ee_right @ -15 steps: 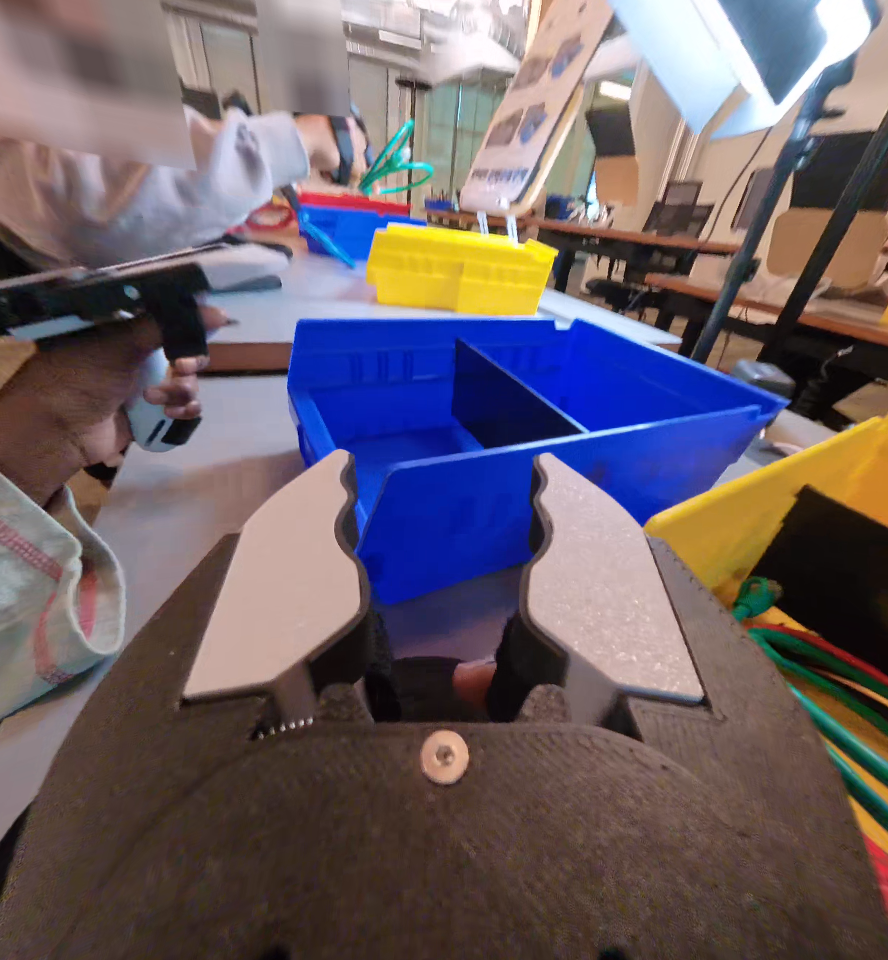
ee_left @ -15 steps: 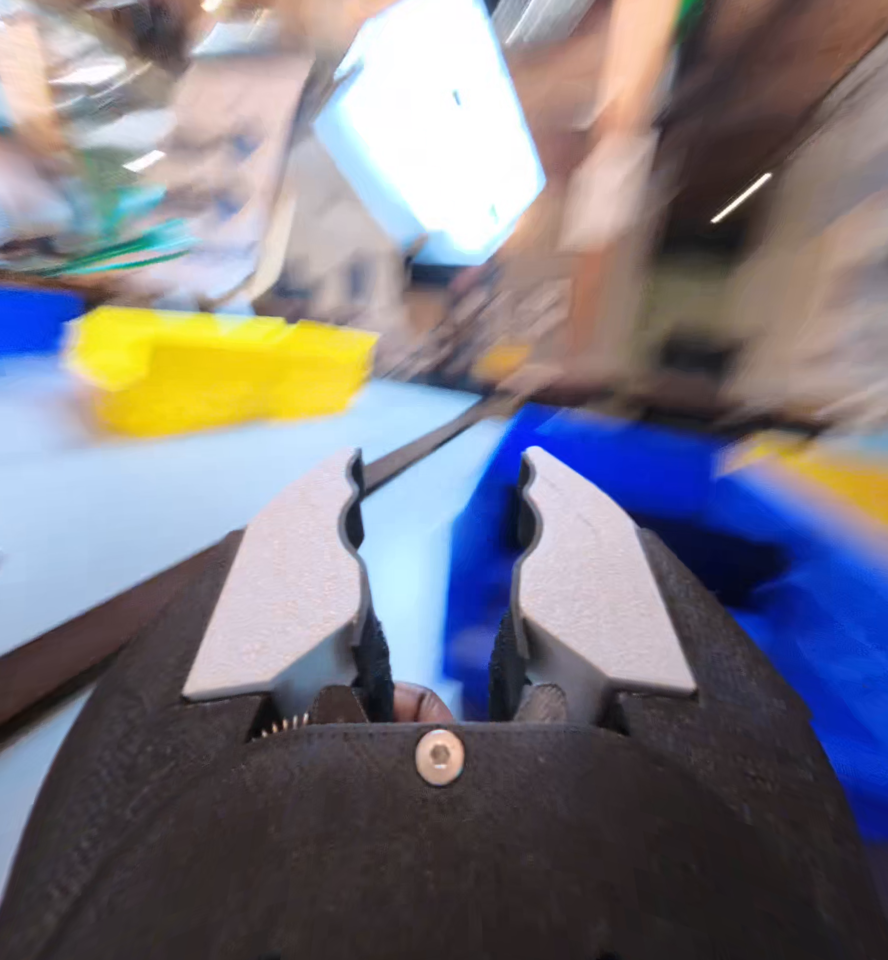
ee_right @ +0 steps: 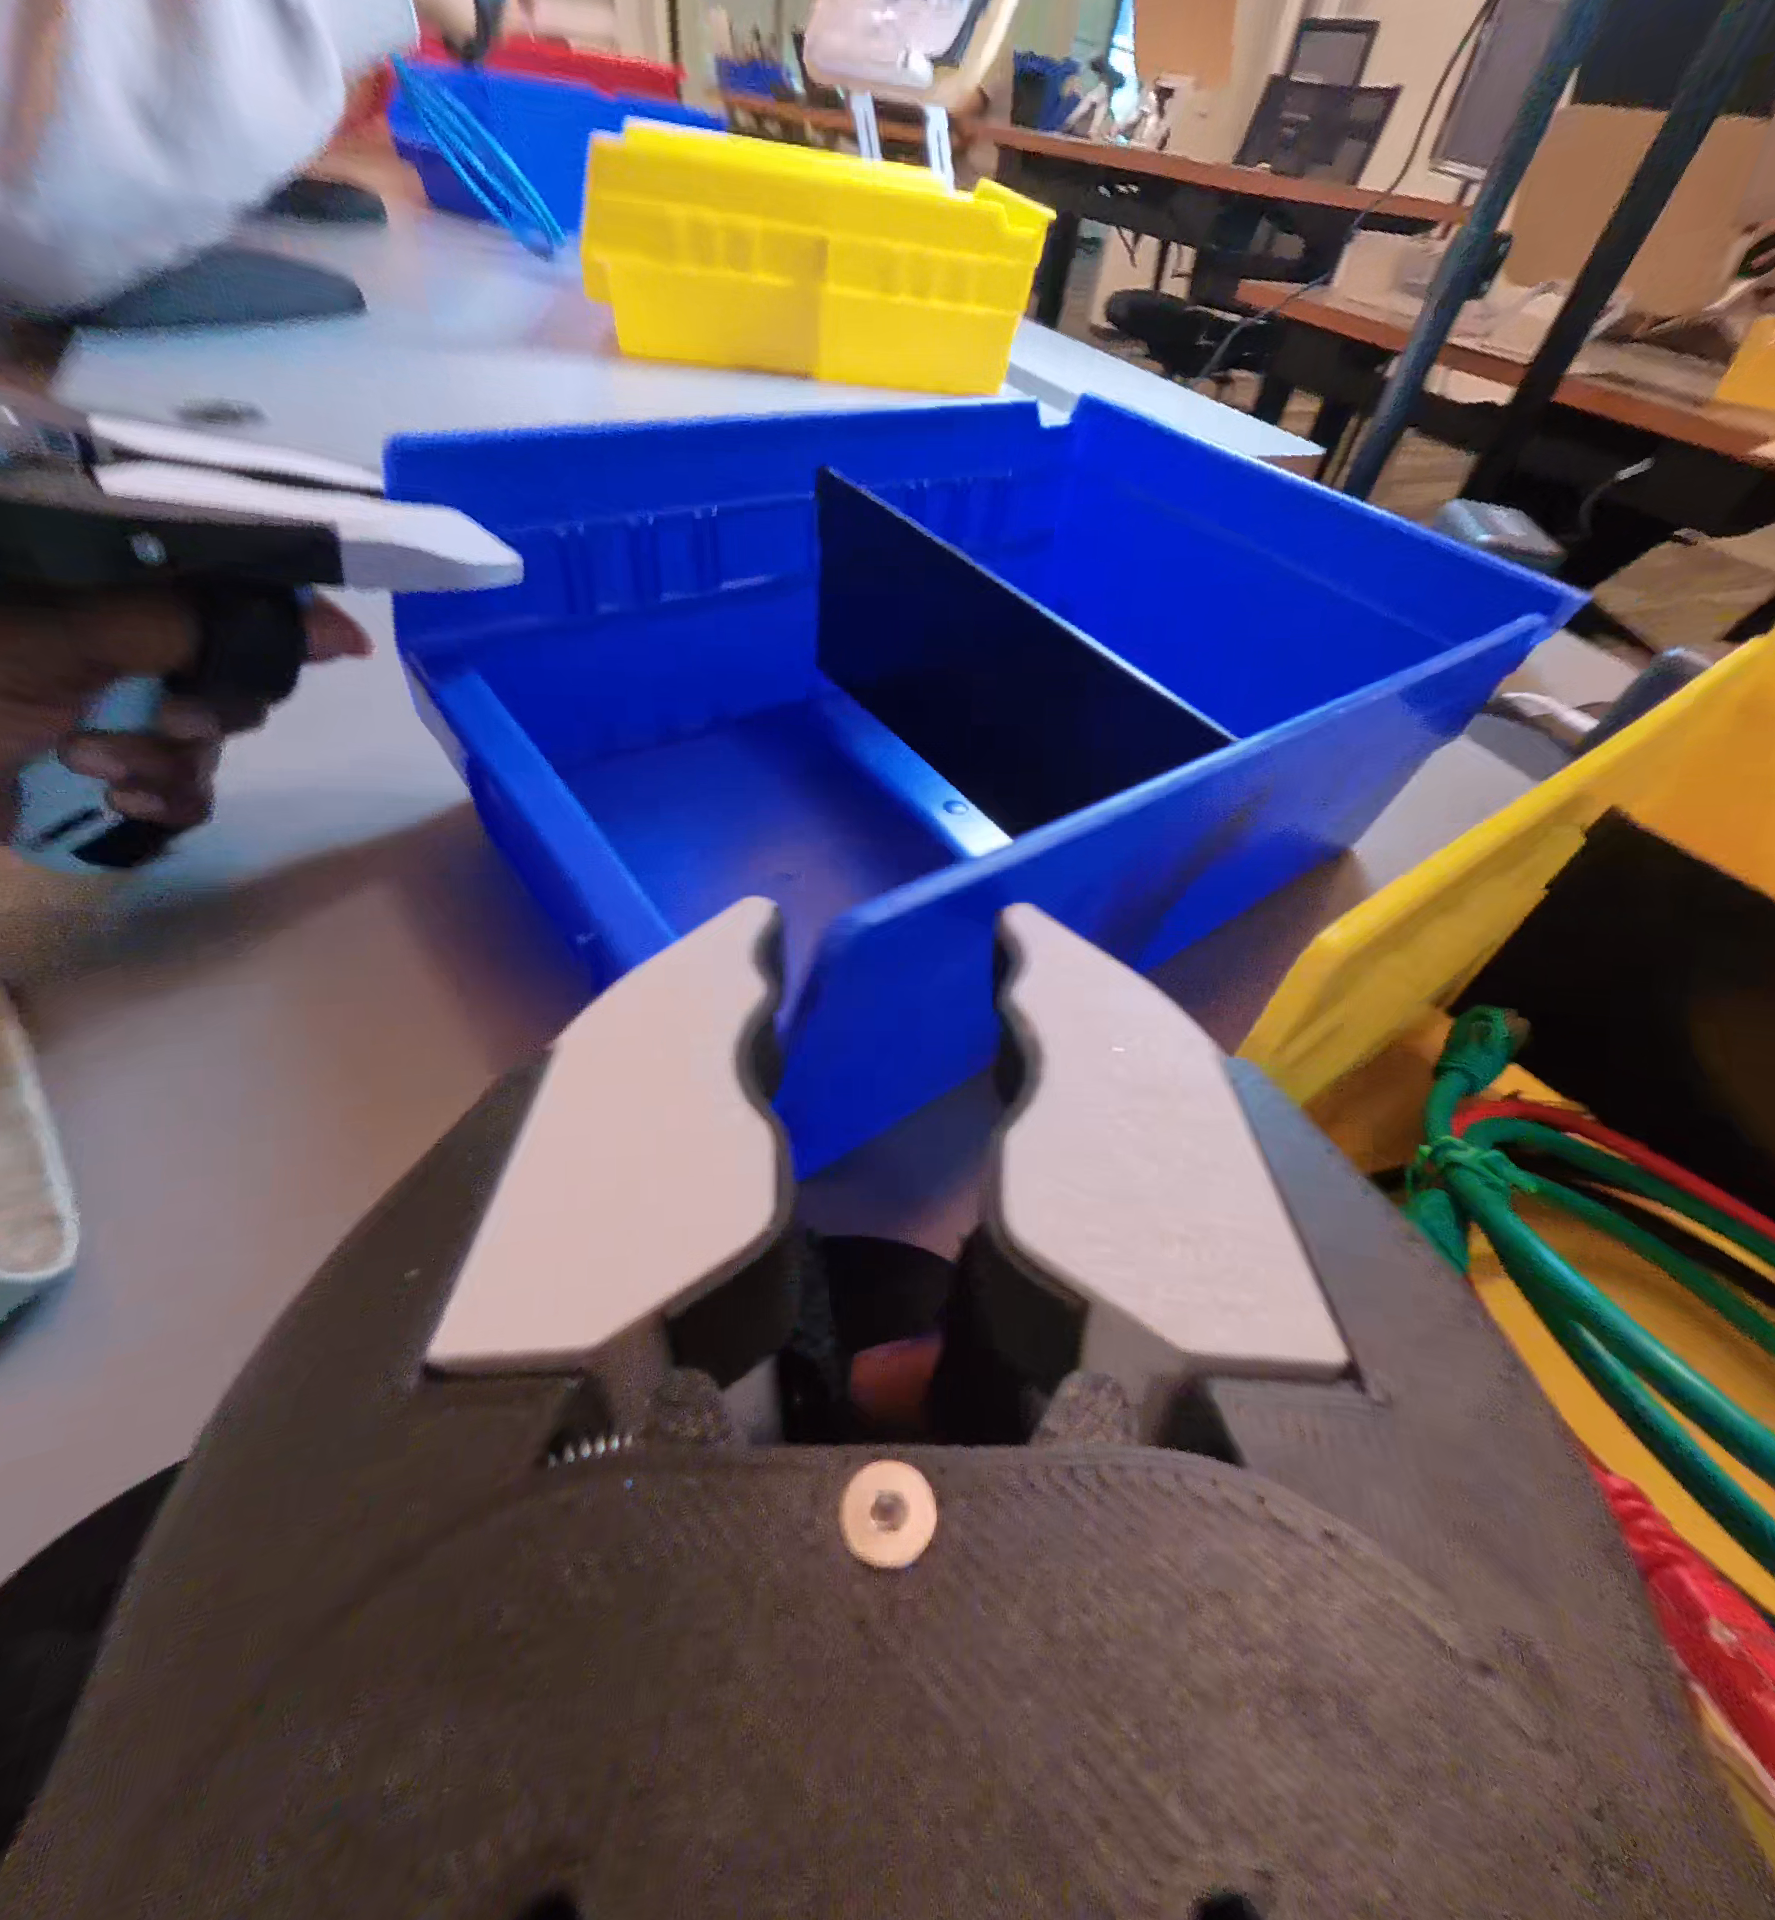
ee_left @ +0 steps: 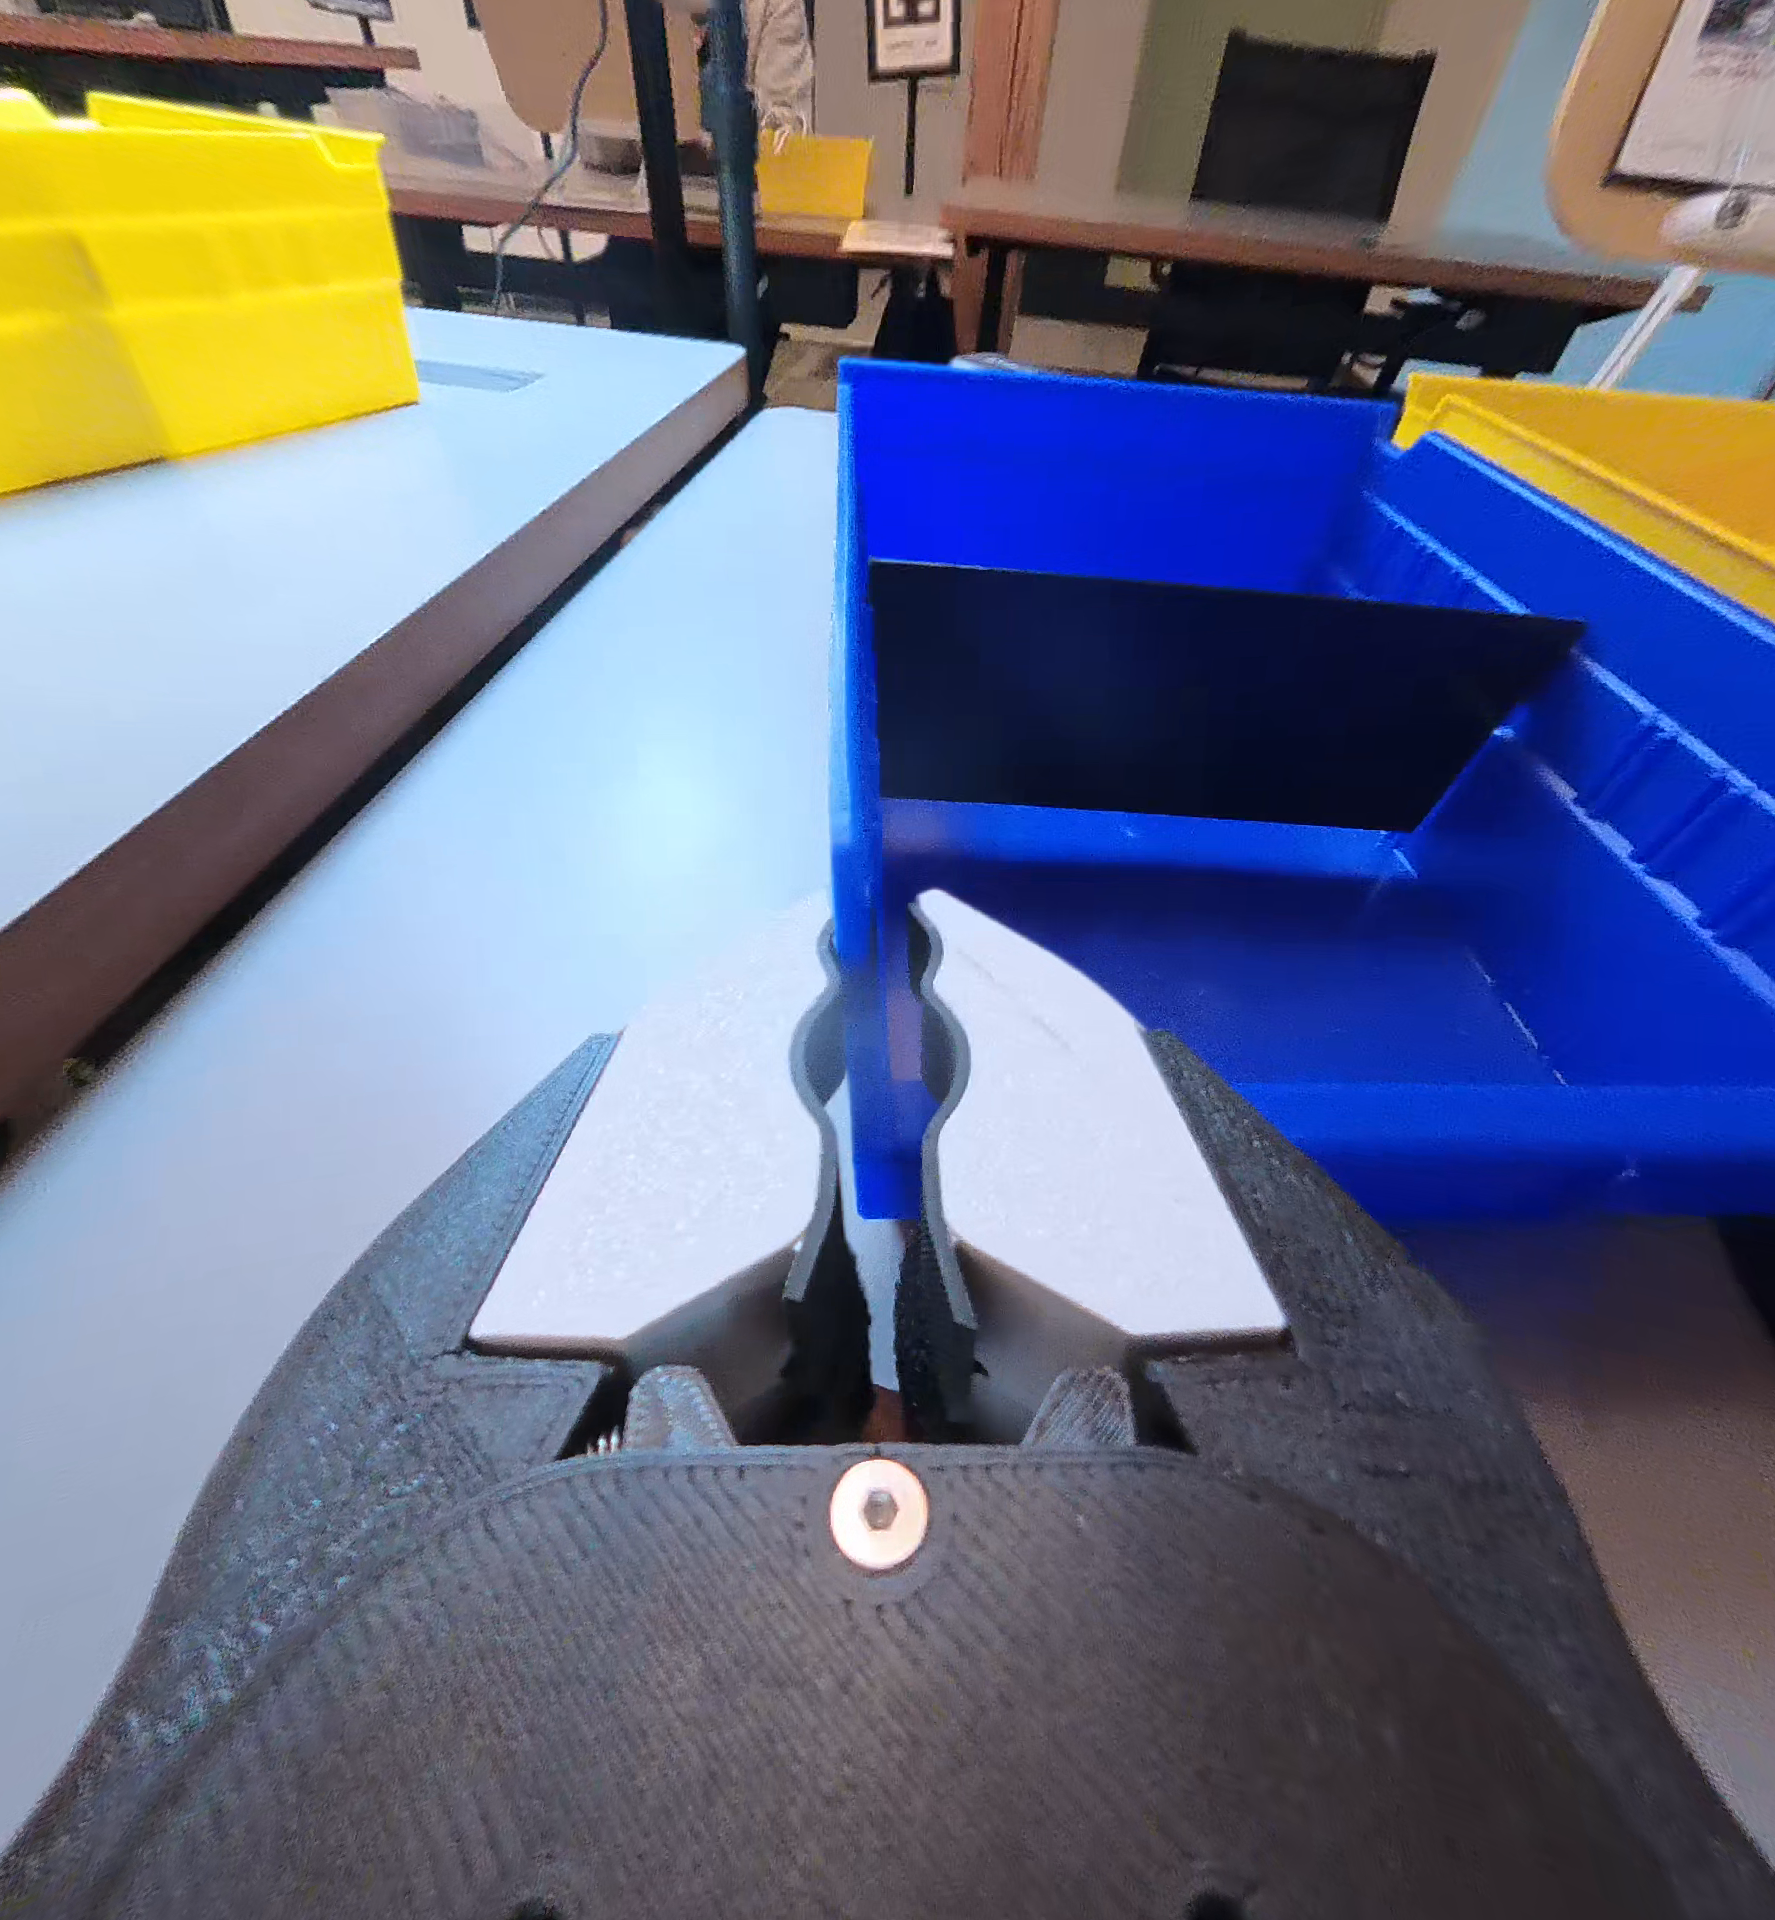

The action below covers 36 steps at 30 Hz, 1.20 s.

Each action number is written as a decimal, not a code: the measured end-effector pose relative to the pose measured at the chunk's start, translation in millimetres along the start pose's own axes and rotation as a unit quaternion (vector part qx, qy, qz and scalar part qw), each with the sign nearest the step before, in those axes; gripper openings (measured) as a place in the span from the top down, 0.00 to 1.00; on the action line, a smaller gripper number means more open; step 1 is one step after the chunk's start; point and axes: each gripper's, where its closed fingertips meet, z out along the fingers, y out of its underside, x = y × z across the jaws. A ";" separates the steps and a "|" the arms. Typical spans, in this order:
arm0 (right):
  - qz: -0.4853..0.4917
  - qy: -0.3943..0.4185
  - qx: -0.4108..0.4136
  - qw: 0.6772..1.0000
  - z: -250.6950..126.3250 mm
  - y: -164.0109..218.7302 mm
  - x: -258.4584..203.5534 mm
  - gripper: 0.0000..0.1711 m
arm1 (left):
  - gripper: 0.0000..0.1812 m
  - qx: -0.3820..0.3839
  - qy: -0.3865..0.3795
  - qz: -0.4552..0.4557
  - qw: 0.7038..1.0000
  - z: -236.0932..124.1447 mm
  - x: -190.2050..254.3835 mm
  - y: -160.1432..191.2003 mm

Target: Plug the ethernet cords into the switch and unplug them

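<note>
A blue bin [ee_left: 1122,447] with a black divider [ee_left: 1174,707] sits on the grey table [ee_left: 447,831]. My left gripper [ee_left: 878,930] is shut on the bin's left side wall near its front corner. In the right wrist view, my right gripper [ee_right: 888,961] is open, and the near wall of the blue bin [ee_right: 1226,582] lies between its fingers. Green and red ethernet cords [ee_right: 1610,1278] lie bundled in a yellow bin [ee_right: 1641,748] at the right, beside a black object [ee_right: 1693,997]. I cannot tell whether that object is the switch.
The left gripper [ee_right: 436,566] and the hand holding it show at the left of the right wrist view. A second yellow bin [ee_right: 810,281] stands on the far table, also in the left wrist view [ee_left: 135,312]. Another blue bin [ee_right: 509,145] and light-stand poles [ee_right: 1465,249] are behind. My right fingertips sit around 20 centimeters from my left ones.
My left gripper swung to the blue bin and closed on its side wall. My right gripper moved forward, so the bin's near wall now sits between its open fingers.
</note>
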 end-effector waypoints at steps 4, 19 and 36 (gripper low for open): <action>0.031 -0.018 0.003 0.999 -0.6 -0.5 1.7 0.79 | 0.76 0.080 -0.010 -0.037 0.996 -3.0 -7.6 -20.9; 0.063 -0.050 0.001 0.997 -3.7 2.9 9.4 0.82 | 0.74 -0.068 0.103 -0.009 0.992 -33.2 16.5 1.4; -0.184 0.084 0.009 0.979 -10.6 -11.2 3.1 0.82 | 0.97 0.100 -0.089 0.122 0.983 -32.7 16.5 -63.6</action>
